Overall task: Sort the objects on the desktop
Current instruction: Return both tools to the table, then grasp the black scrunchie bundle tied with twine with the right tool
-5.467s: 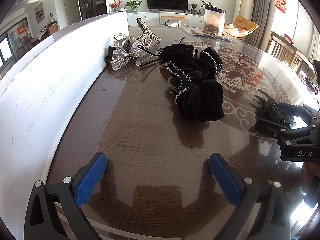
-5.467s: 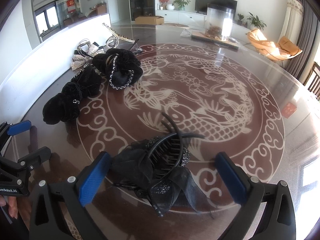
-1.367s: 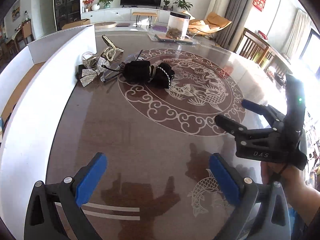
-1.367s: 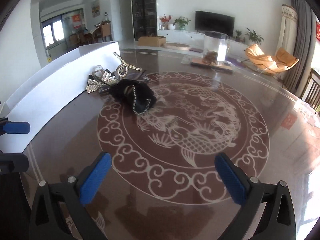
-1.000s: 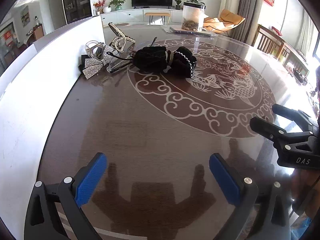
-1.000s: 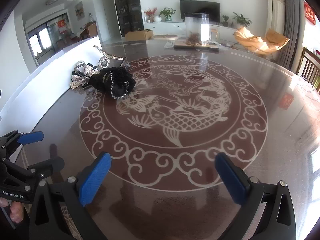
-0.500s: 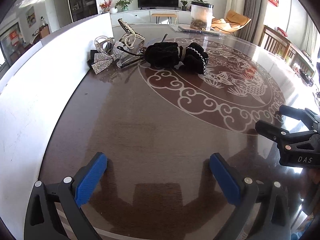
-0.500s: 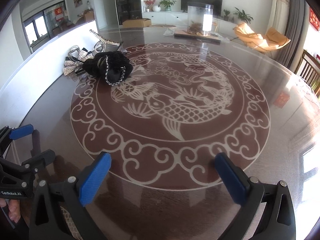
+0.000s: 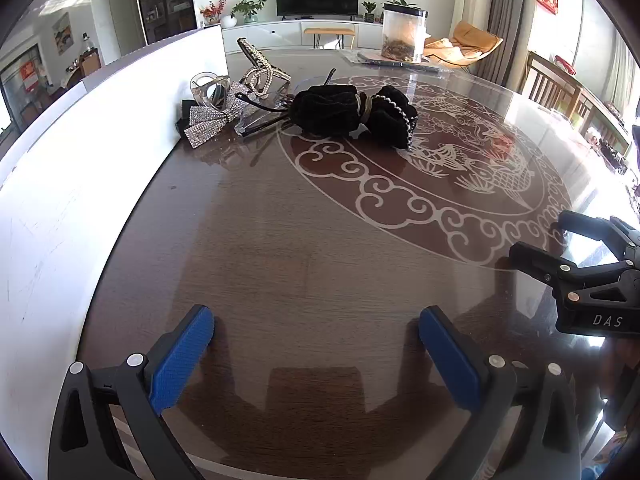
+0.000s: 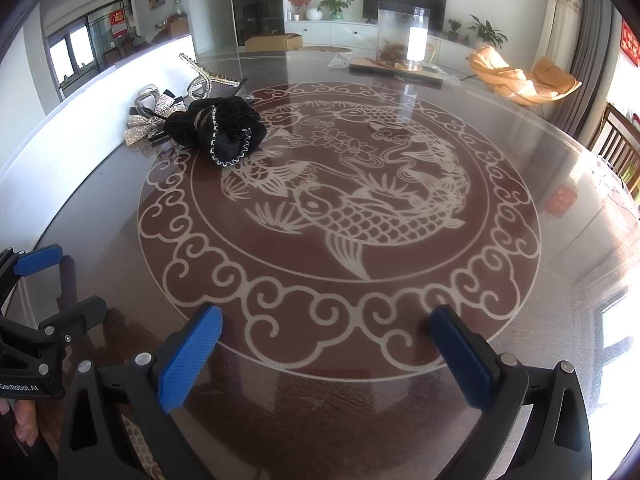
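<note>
A pile of hair accessories lies at the far left of the round table by a white board. It holds black velvet scrunchies, a silver rhinestone bow, a clear claw clip and a pearl clip. My left gripper is open and empty over bare wood, well short of the pile. My right gripper is open and empty over the carved fish medallion. Each gripper shows in the other's view.
The white board stands along the table's left edge. A clear jar on a tray stands at the table's far side. The glass-topped table has a carved fish medallion. Chairs stand at the right.
Both grippers stayed open and empty. The views moved slightly closer to the accessory pile over the last second.
</note>
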### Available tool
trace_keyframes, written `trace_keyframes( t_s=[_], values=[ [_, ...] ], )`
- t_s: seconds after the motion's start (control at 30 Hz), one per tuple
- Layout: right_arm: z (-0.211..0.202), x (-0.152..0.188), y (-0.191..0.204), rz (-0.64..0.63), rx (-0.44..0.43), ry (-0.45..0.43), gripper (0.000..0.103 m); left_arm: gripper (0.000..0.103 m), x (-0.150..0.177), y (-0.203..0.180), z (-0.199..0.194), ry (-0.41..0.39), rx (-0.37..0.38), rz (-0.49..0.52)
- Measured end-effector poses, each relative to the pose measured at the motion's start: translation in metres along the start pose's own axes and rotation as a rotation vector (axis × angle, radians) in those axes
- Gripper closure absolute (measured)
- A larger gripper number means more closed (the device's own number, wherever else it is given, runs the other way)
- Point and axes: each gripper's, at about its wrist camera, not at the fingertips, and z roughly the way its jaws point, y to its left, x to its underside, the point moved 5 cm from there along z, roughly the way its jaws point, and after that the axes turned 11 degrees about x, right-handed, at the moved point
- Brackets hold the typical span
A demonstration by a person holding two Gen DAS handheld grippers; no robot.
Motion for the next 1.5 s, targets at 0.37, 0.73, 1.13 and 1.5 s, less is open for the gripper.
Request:
trace_keyframes(
  t_s=[0.37,0.73,1.13,1.5],
  values=[
    [0.0,0.0,0.0,0.0,0.0,0.0,0.0,0.0,-0.001,0.002,0.0,-0.003,-0.016,-0.024],
    [0.0,0.0,0.0,0.0,0.001,0.0,0.0,0.0,0.001,0.017,-0.003,-0.012,-0.056,-0.082],
    [0.002,-0.003,0.002,-0.003,-0.004,0.0,0.0,0.0,0.002,0.051,-0.009,-0.041,-0.143,-0.211],
    [0.065,-0.106,0.074,-0.192,-0.14,-0.038,0.0,0.0,0.003,0.051,-0.009,-0.043,-0.141,-0.212]
  ],
)
